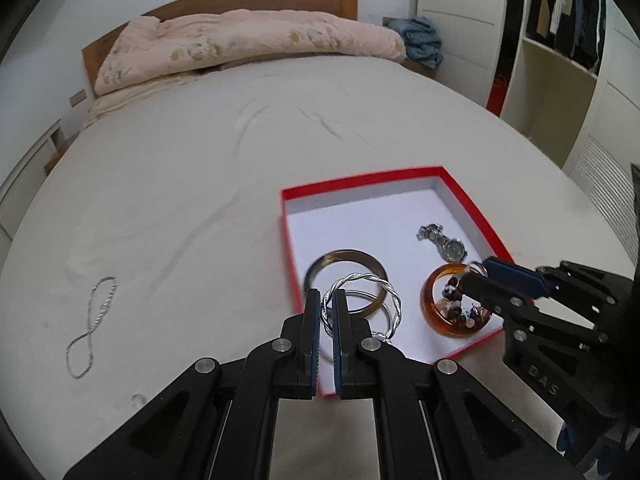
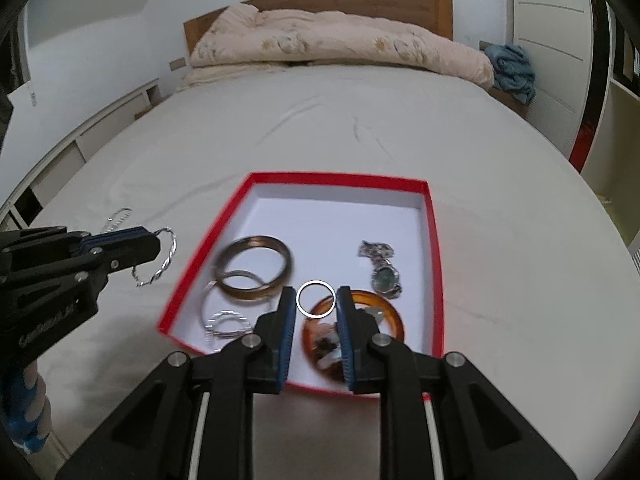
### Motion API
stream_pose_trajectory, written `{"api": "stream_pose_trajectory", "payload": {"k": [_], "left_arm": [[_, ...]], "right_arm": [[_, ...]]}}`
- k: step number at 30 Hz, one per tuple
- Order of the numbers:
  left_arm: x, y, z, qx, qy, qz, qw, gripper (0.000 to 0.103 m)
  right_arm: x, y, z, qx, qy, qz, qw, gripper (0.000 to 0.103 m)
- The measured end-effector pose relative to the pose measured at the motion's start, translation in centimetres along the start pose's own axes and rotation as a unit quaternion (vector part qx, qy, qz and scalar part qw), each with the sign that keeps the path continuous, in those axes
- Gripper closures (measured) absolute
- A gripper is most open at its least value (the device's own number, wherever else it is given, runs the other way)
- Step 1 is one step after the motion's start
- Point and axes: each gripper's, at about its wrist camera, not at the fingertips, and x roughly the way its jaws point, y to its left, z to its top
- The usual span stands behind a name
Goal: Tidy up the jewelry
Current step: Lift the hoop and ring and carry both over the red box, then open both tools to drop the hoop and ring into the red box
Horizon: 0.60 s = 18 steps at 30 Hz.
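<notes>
My left gripper point(image 1: 326, 294) is shut on a twisted silver bangle point(image 1: 372, 279), held just above the near left corner of the red box point(image 1: 360, 179); the right wrist view shows it point(image 2: 157, 240) left of the box. My right gripper point(image 2: 316, 294) is shut on a thin silver ring point(image 2: 315, 282), over the amber bangle point(image 2: 396, 320) that holds a bead bracelet. In the white-lined box point(image 2: 340, 178) lie a brown bangle point(image 2: 280, 248), silver bangles point(image 2: 228, 314) and a watch point(image 2: 385, 278).
A silver chain point(image 1: 92, 320) lies looped on the pale bed sheet left of the box. A rolled duvet point(image 1: 248, 44) and wooden headboard are at the far end. A wardrobe point(image 1: 560, 60) stands on the right.
</notes>
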Motion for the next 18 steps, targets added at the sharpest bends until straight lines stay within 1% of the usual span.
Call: {"api": "stream_pose_trajectory", "payload": {"k": [4,9,13,17,18], "left_arm": [[2.1,-1.1,-0.6,0.012,0.016,-0.006,0.9998,0.098],[3.8,-1.5,-1.6,0.015,0.036,-0.009,0.9992,0.098],[4.5,-1.3,-2.1,0.010,0.051,-0.006,0.9986,0.097],[4.8,-1.0,-2.4,0.007,0.059,-0.003,0.9982,0.097],[4.8,-0.9,-2.5,0.005,0.061,-0.003,0.9981,0.097]], "right_arm": [[1.8,-0.8,-0.6,-0.001,0.016,-0.003,1.000,0.084],[2.9,-1.4,-1.9,0.001,0.032,-0.008,0.999,0.084],[3.2,-1.9,-2.6,0.007,0.038,-0.013,0.999,0.083],[3.2,-2.1,-2.6,0.009,0.040,-0.017,0.999,0.083],[3.1,-2.0,-2.5,0.008,0.040,-0.018,0.999,0.081]]}}
